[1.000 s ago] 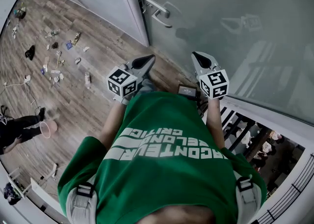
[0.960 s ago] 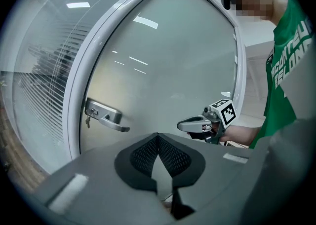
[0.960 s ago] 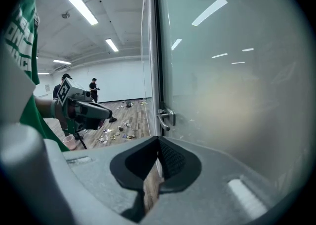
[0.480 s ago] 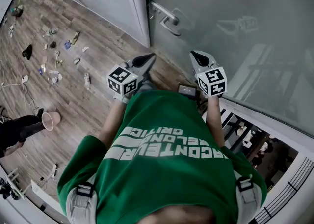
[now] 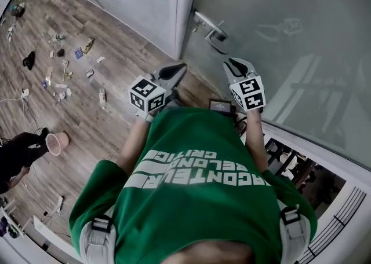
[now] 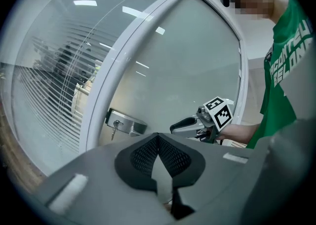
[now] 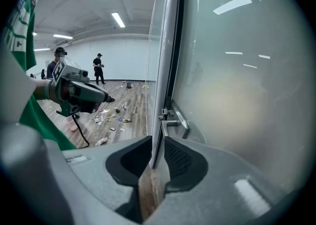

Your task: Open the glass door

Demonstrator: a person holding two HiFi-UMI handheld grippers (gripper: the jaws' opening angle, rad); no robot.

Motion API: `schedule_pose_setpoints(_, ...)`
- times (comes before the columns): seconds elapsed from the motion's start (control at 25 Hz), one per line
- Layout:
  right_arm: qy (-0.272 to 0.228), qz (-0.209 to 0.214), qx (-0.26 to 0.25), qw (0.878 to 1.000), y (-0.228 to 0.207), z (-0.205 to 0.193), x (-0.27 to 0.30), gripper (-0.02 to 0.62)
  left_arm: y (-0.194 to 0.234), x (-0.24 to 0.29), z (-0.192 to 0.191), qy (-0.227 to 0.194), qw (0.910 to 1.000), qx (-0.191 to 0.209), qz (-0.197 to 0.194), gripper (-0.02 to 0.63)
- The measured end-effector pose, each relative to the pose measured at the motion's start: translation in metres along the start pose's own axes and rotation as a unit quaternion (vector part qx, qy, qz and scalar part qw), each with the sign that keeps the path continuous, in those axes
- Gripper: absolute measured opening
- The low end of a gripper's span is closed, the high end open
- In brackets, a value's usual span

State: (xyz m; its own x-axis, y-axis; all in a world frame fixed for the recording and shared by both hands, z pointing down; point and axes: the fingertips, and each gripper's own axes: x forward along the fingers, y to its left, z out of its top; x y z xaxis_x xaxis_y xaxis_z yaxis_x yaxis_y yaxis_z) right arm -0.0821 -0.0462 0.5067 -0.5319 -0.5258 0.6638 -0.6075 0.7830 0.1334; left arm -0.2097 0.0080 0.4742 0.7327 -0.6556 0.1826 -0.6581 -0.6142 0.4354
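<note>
Both grippers up at the glass door (image 5: pixel 284 37)
Right gripper (image 5: pixel 233 63) sits just below the door handle (image 5: pixel 211 28), jaws a little apart and empty. Left gripper (image 5: pixel 173 71) is pinched together on nothing, out over the wood floor (image 5: pixel 110 54).

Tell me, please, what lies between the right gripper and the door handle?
Nothing: the head view shows a bare gap between the right gripper and the door handle.

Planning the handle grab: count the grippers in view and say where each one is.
2. The left gripper is over the wood floor; the right gripper points at the door handle, short of it. None seems hidden.
</note>
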Motion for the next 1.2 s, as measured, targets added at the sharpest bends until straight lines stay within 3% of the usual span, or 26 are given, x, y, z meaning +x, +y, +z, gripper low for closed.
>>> schedule_pose_setpoints(0.36,0.094,-0.034,-0.089,0.991,0.001,-0.007,0.035,0.069,0.017,0.011,0.008,0.016,0.9992,0.016,-0.034,0.015)
schedule_pose_setpoints(0.76,0.126,-0.040,-0.125,0.983,-0.012,-0.026,0.059,0.069,0.023,0.059,-0.002,0.055,0.9967,0.030,-0.051,0.015)
schedule_pose_setpoints(1.2,0.162,-0.053,-0.226,0.959,-0.009,-0.037,0.078,0.071,0.022,0.114,-0.014,0.110,0.9916,0.044,-0.053,0.015)
